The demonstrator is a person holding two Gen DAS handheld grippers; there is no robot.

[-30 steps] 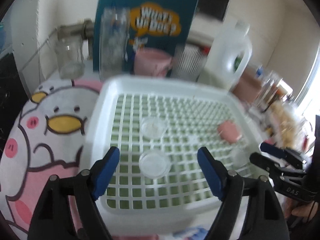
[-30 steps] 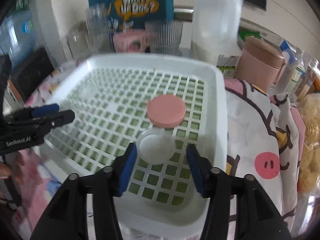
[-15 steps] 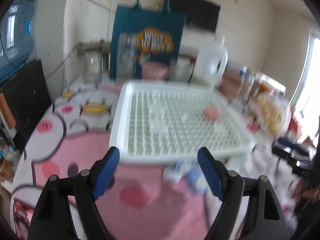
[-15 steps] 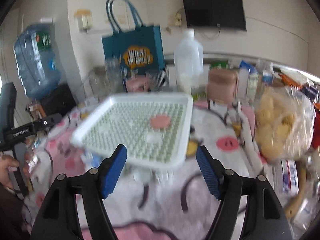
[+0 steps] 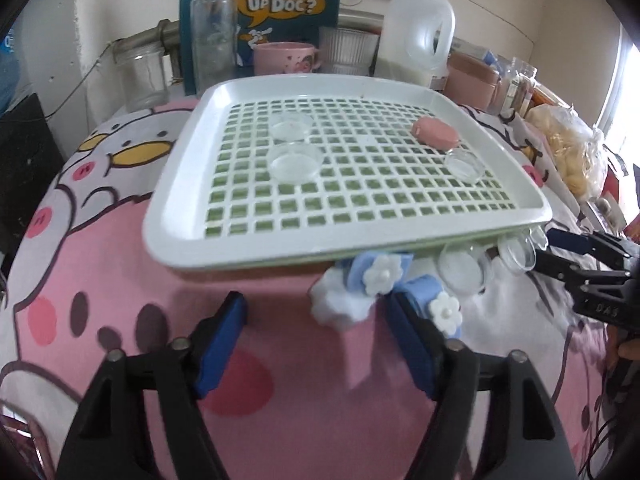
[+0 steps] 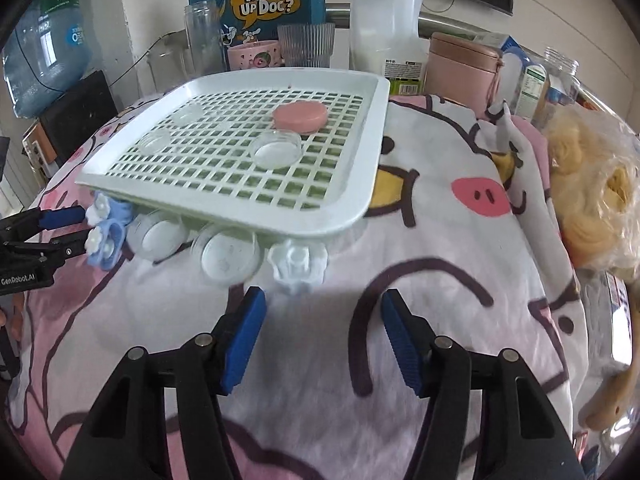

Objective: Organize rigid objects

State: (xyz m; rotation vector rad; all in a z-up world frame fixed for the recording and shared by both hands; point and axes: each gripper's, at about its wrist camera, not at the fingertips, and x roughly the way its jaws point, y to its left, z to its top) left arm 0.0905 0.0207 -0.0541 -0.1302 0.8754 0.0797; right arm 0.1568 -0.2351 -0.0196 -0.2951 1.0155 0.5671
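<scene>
My left gripper (image 5: 316,344) and right gripper (image 6: 322,336), jaws just closing yet empty, face loose pieces at twelve o'clock beneath the tray (image 6: 372,128) (approach low, I judge).

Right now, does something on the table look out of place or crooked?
Yes. The white tray does not lie flat: its near edge rests on loose pieces, among them clear round lids and a blue-and-white flower piece that poke out from under it. So it sits tilted.
</scene>
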